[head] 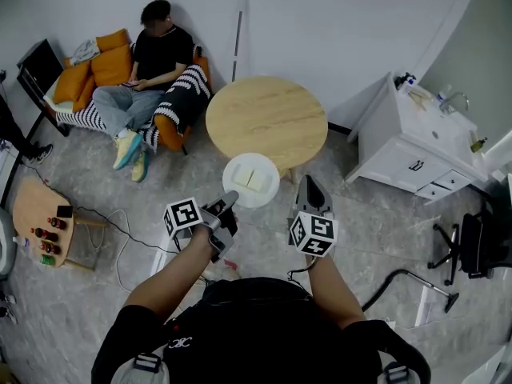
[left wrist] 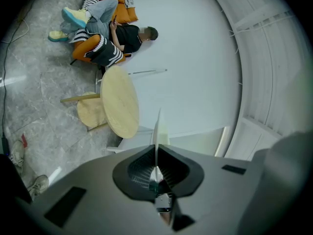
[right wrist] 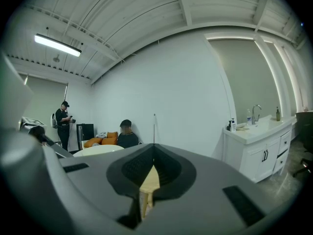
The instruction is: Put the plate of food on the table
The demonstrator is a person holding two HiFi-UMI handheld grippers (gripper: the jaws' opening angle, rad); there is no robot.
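While the left tongs pinch the plate, the right tongs hang closed beside it.

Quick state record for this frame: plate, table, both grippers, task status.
plate: white plate with pale food pieces on it, held in the air
left gripper: shut on the plate's rim
right gripper: jaws together, holding nothing
table: round wooden table, top bare, just ahead of the plate
task status: plate not yet set on the table
bystander: seated person beyond the table
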